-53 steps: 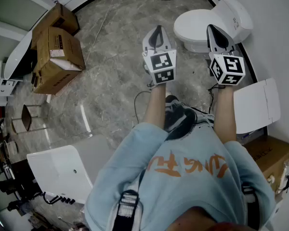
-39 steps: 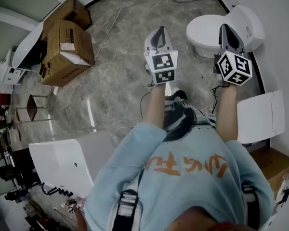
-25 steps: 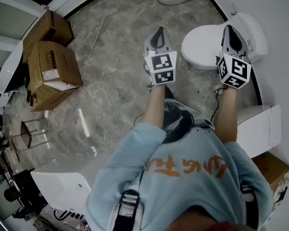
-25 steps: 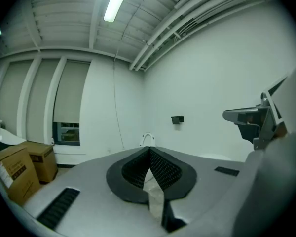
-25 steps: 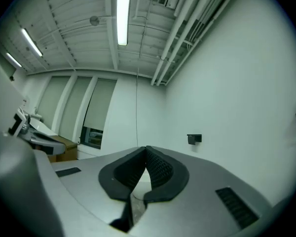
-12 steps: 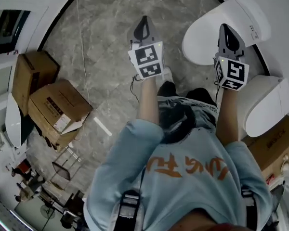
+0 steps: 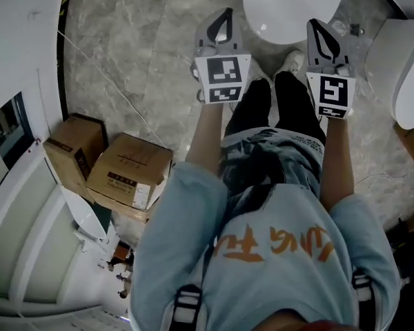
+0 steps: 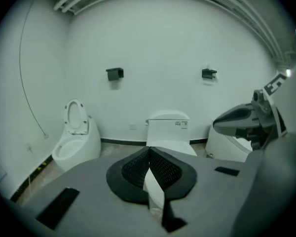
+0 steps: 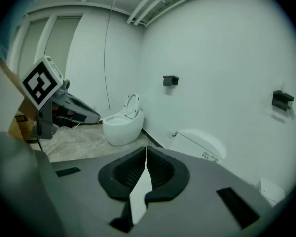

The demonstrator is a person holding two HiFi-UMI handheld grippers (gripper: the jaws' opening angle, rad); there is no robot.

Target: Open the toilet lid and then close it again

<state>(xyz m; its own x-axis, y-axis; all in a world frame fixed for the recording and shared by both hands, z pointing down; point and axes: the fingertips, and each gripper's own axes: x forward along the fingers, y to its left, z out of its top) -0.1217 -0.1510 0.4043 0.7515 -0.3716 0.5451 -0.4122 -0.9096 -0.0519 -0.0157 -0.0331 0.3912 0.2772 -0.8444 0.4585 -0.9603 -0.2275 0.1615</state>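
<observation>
White is the colour of almost everything in this room, and the toilet lid [image 7: 297, 5] is white too: in the head view it is a smooth oval at the far edge, lying down flat on its bowl, just beyond the person's shoes [image 7: 293, 61]. The left claw [image 7: 225, 16] is held in front of the person's body, to the left of the lid, and the right claw [image 7: 316, 29] is held to the right of the black trousers [image 7: 276, 109], near the lid's near right edge. Neither claw touches the lid. In the left gripper view the two dark jaws of the left claw [image 8: 149, 152] meet at their tips with nothing between them, and the toilet [image 8: 167, 125] stands straight ahead against the far wall. Its lid is down. In the right gripper view the right claw [image 9: 145, 157] is closed in the same way and has hold of nothing. The same toilet [image 9: 202, 142] shows on the right, beside the wall. A second toilet [image 8: 76, 137] with its seat raised stands further left along the wall. Grey marble floor [image 7: 138, 67] lies under everything. Two cardboard boxes [image 7: 127, 174] stand on it at the near left, and another white toilet [image 7: 407, 67] is at the right edge.
</observation>
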